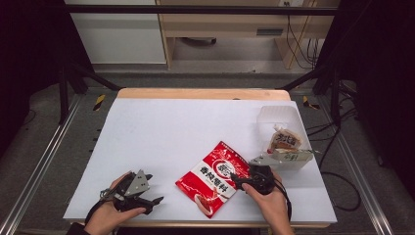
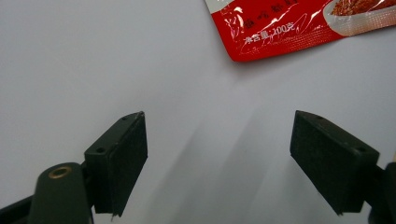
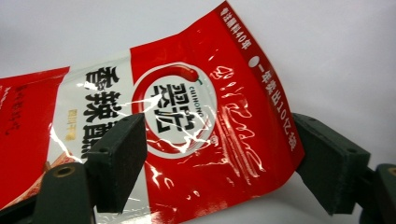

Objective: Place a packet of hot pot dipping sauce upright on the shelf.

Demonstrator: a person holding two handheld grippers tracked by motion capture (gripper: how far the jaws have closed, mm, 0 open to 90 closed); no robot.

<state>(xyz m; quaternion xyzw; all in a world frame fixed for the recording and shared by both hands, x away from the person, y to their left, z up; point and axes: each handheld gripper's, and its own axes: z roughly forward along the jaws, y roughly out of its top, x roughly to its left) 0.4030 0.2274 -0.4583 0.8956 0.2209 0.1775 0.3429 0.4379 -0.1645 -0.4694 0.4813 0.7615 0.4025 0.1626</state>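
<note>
The right gripper has its two black, blocky jaws wide apart. The shiny red packet lies between them. One jaw sits over the packet's face and the other stands just past its long edge, so I cannot tell if the pads press on it. The packet is flat, crinkly plastic with a white band, black letters and a red chilli ring.

The left gripper is wide open too and holds nothing. Smooth white table shows between its jaws, and a corner of the red packet lies a little way ahead.

In the high view the red packet lies tilted near the front edge of the white table, between the right gripper and the left gripper. A clear plastic box stands near the right edge with small packs in it. Most of the table is bare and flat. Black frame bars and a grey floor are around it.
</note>
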